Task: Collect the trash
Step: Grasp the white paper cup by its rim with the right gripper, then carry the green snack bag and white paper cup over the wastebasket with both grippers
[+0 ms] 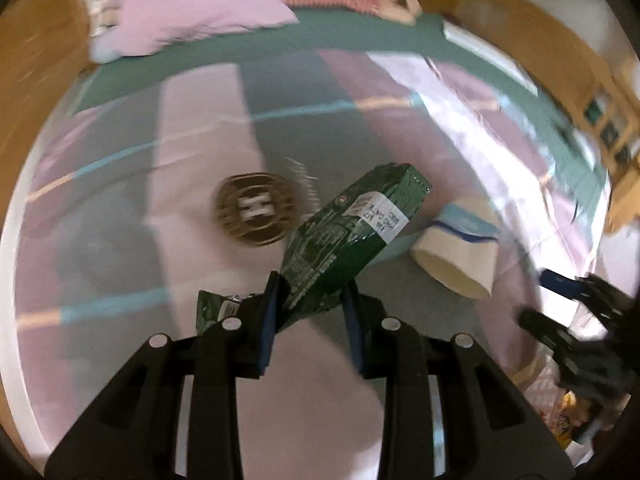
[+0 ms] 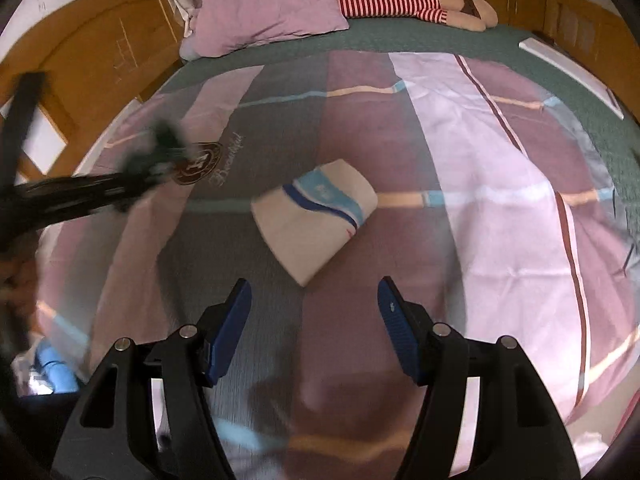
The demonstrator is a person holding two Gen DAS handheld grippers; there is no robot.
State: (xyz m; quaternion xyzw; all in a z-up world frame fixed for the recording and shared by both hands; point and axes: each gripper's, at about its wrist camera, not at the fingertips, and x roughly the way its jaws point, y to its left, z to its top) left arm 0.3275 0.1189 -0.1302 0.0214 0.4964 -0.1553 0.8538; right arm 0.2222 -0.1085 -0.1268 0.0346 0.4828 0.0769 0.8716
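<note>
My left gripper [image 1: 312, 292] is shut on a crumpled green wrapper [image 1: 352, 240] with a white label and holds it above the bed. A white paper cup [image 1: 460, 252] with a blue band lies on its side on the striped bedspread to the wrapper's right. In the right wrist view the same cup [image 2: 316, 220] lies just ahead of my right gripper [image 2: 316, 300], which is open and empty. The left gripper with the wrapper shows blurred at the left of the right wrist view [image 2: 152, 160]. The right gripper shows at the right edge of the left wrist view [image 1: 576, 312].
The bedspread [image 2: 460, 160] carries a round brown logo [image 1: 256, 208]. A pink pillow [image 2: 272, 16] and a plush doll in red stripes [image 2: 400, 0] lie at the bed's head. Wooden furniture [image 2: 100, 52] stands around the bed. A bag holding colourful packaging [image 1: 560, 400] sits at lower right.
</note>
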